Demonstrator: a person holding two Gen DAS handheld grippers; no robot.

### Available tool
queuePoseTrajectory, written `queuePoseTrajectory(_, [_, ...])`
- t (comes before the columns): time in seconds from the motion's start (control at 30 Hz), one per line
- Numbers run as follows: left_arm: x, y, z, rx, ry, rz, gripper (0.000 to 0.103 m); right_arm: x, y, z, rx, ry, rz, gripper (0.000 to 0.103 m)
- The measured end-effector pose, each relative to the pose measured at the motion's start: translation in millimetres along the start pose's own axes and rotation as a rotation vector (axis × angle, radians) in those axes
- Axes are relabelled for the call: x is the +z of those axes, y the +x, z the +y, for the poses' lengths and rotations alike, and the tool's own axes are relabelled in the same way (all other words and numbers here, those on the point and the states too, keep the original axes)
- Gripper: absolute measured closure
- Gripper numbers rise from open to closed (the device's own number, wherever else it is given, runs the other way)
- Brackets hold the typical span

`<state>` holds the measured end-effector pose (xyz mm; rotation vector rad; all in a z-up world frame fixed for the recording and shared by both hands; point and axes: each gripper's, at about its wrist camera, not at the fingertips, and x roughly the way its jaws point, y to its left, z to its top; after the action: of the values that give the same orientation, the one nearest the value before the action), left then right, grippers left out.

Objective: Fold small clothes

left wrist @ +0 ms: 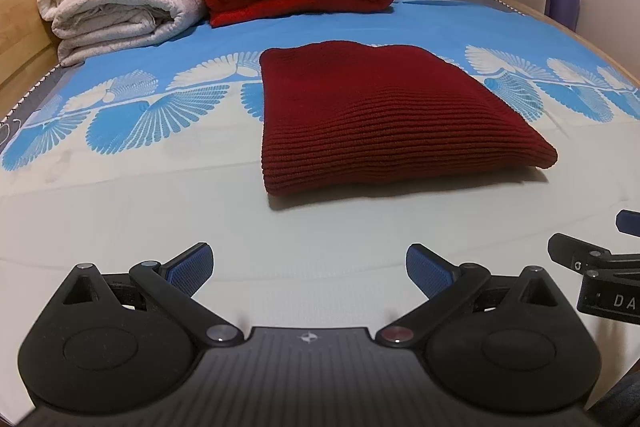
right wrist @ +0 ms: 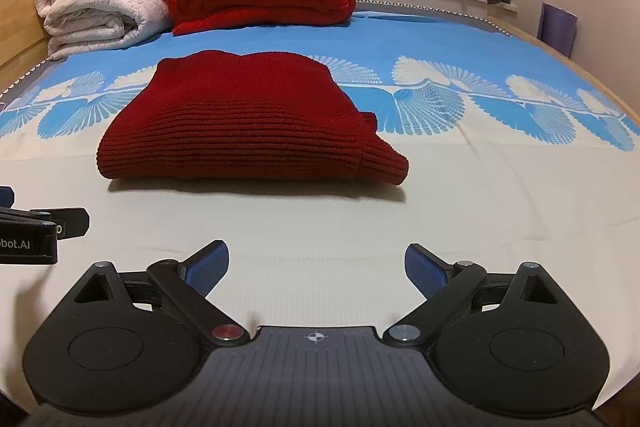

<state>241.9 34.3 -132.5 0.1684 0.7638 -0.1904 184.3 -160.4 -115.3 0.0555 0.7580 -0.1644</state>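
From our left gripper [left wrist: 310, 269], spread wide over the pale bedsheet [left wrist: 160, 219] and holding nothing, we see the folded dark red sweater [left wrist: 384, 119] lying flat ahead, slightly right of centre, well clear of the fingers. A sliver of the other gripper shows at that view's right edge. Our right gripper [right wrist: 316, 267], equally wide and empty, sees the sweater [right wrist: 248, 123] ahead to its left and alone shows a ribbed cuff [right wrist: 384, 163] poking out at the near right corner.
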Motion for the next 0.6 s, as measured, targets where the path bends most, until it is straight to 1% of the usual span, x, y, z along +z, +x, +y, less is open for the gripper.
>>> queuePoseTrajectory(0.6, [-1.9, -0.4, -3.1, 0.011, 0.018, -0.008, 0.0, -0.7, -0.7, 1.2, 0.001, -0.005, 0.0, 0.008])
